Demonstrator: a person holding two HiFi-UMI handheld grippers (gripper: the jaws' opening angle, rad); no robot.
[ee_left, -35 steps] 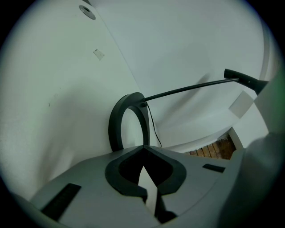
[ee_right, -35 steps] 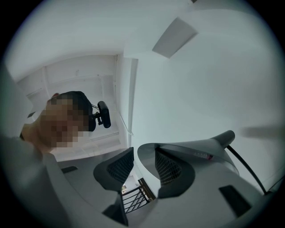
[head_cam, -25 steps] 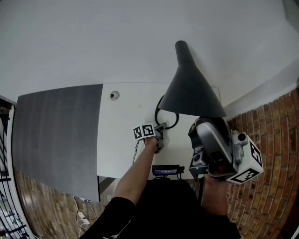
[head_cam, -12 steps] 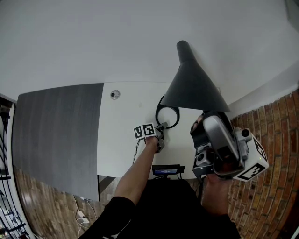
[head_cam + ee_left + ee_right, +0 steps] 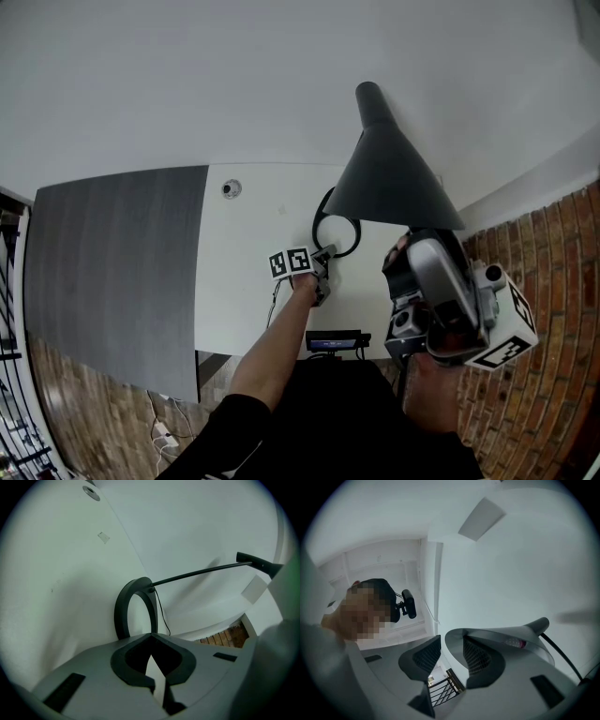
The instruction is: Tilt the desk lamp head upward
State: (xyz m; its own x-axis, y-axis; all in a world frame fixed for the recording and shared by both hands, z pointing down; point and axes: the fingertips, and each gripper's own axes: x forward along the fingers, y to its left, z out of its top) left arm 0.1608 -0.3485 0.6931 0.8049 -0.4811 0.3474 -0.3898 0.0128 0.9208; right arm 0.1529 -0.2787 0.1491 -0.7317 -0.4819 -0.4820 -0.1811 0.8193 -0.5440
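The desk lamp's dark cone shade (image 5: 386,178) stands over the white table (image 5: 244,281), and its ring base (image 5: 336,232) lies flat on the table. My left gripper (image 5: 324,255) is shut with nothing in it, its tips right beside the ring base (image 5: 136,606). The lamp's thin arm (image 5: 201,571) runs off to the right. My right gripper (image 5: 401,255) points up at the shade's lower rim. In the right gripper view the jaws (image 5: 450,660) stand open, with the edge of the shade (image 5: 501,637) in the gap next to the right pad.
A dark grey panel (image 5: 112,272) covers the table's left part. A round cable hole (image 5: 230,190) sits near the back edge. A small black device (image 5: 334,342) hangs at the front edge. Brick floor (image 5: 548,253) lies to the right, a white wall behind.
The shade's rim has risen a little and swung right. My right gripper has shifted right and slightly down. The left gripper stays by the ring base.
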